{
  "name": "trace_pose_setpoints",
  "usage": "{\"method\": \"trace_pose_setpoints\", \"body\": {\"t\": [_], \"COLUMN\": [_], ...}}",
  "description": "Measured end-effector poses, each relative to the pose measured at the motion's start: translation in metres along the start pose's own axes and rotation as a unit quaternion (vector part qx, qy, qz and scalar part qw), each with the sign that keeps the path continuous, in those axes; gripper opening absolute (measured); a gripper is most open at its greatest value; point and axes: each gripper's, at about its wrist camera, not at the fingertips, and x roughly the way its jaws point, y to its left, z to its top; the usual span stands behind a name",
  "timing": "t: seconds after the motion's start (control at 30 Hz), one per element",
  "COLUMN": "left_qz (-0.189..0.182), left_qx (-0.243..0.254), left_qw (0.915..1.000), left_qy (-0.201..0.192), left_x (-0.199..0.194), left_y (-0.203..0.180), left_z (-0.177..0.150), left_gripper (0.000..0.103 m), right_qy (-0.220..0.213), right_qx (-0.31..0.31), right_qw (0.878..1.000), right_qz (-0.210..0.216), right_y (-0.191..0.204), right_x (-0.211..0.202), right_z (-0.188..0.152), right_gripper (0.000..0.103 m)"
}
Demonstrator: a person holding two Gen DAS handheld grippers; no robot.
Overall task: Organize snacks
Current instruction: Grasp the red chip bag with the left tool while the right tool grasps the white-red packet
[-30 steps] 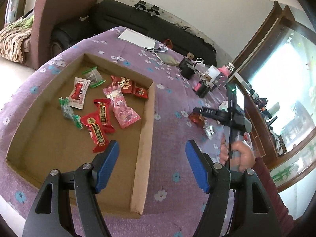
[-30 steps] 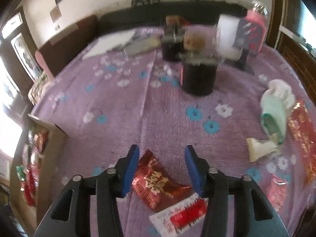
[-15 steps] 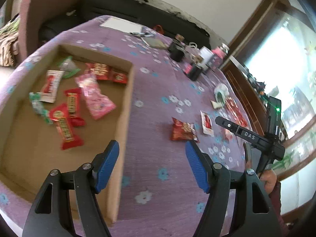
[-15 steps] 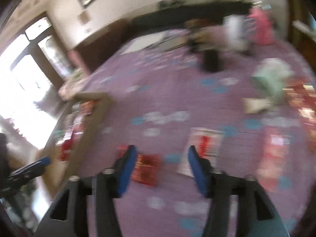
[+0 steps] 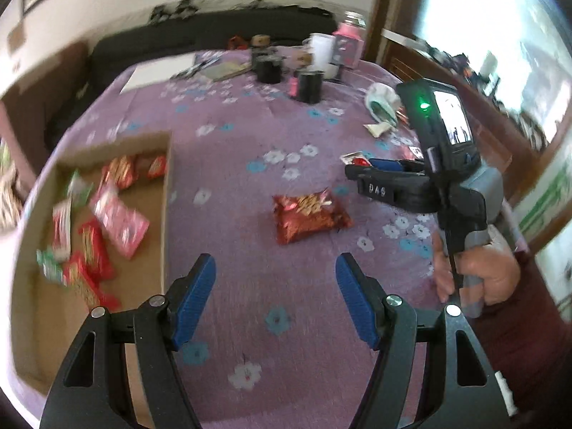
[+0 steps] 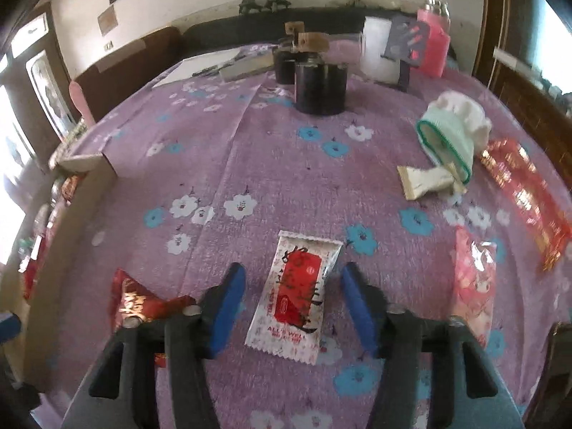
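A shallow cardboard tray (image 5: 165, 193) at the left holds several wrapped snacks. A shiny red snack bag (image 5: 309, 216) lies on the purple flowered cloth, ahead of my open, empty left gripper (image 5: 275, 286); it also shows in the right wrist view (image 6: 143, 302). My right gripper (image 6: 292, 291) is open and straddles a white packet with a red label (image 6: 295, 296). In the left wrist view the right gripper (image 5: 379, 173) hovers at the right, over that packet (image 5: 354, 159). A pink snack pack (image 6: 472, 282) and a long red packet (image 6: 525, 196) lie further right.
Black jars (image 6: 320, 84), a white box (image 6: 379, 48), a pink bottle (image 6: 432, 41) and papers (image 6: 200, 66) stand at the table's far side. A mint and white pouch (image 6: 450, 130) and a cream packet (image 6: 425, 180) lie at the right. A dark sofa lies behind.
Both grippers have swung right, away from the tray. The right gripper has shifted from the red bag to over the white packet. The left gripper now faces the red bag.
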Motion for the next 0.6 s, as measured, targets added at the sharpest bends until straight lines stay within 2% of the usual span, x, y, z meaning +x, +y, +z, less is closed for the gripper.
{"method": "trace_pose_setpoints", "body": {"t": [0.1,0.23,0.37,0.47,0.6], "left_qz": [0.004,-0.01,-0.015,-0.022,-0.032], "left_qx": [0.062,0.148,0.21,0.222,0.212], "left_qw": [0.998,0.9887,0.9775,0.9744,0.9753], "left_qy": [-0.01,-0.023,-0.001,0.026,0.053], "left_x": [0.015,0.038,0.067,0.088,0.105], "left_y": [-0.018,-0.04,-0.054,-0.054,-0.053], "left_z": [0.016,0.032,0.039,0.039,0.037], "left_gripper": [0.069,0.069,0.069,0.069,0.069], "right_qy": [-0.005,-0.008,-0.006,-0.004,-0.003], "right_qx": [0.006,0.03,0.069,0.081,0.084], "right_qw": [1.0,0.999,0.995,0.993,0.993], "right_qz": [0.007,0.03,0.069,0.083,0.087], "right_y": [-0.005,-0.02,-0.036,-0.041,-0.042], "right_x": [-0.004,-0.011,-0.012,-0.012,-0.013], "right_z": [-0.005,-0.01,-0.011,-0.01,-0.011], "right_gripper": [0.034,0.034,0.034,0.034,0.034]}}
